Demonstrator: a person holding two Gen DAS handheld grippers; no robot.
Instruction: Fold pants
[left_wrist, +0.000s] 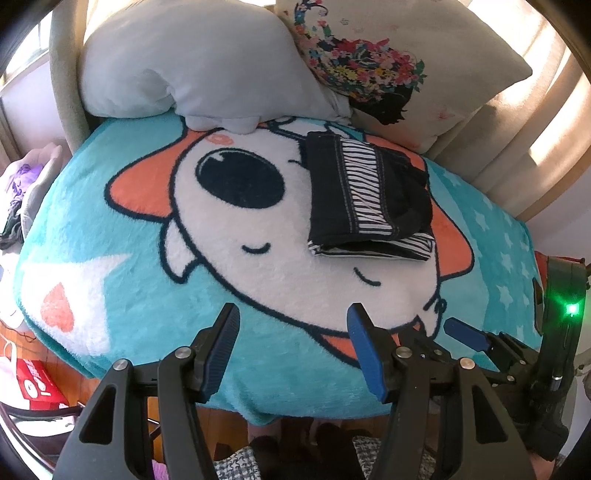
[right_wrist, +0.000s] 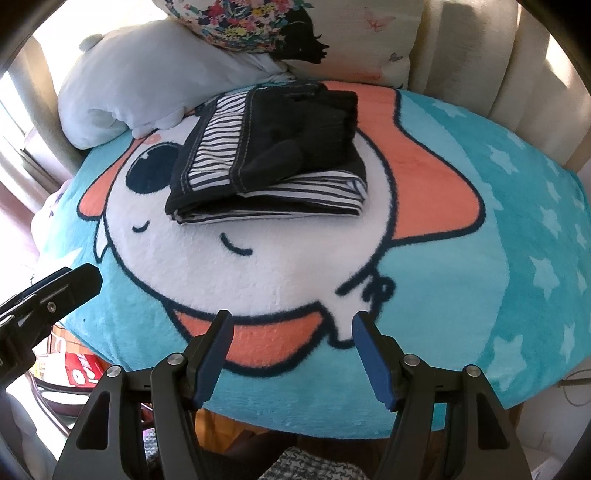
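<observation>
The pants (right_wrist: 266, 155) lay folded in a compact stack on the blanket (right_wrist: 461, 258). My left gripper (left_wrist: 293, 314) and right gripper (right_wrist: 291, 321) hung open and empty, well short of them; I judged folding finished, with only withdrawal remaining.

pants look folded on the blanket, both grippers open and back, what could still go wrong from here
1. The pants are a loose stack with striped layers sticking out at the near edge; a nudge could slide the top fold off.
2. The blanket is plush, so dragging the stack might bunch it.
3. The left gripper and right gripper sit close together and could bump when moved.
</observation>
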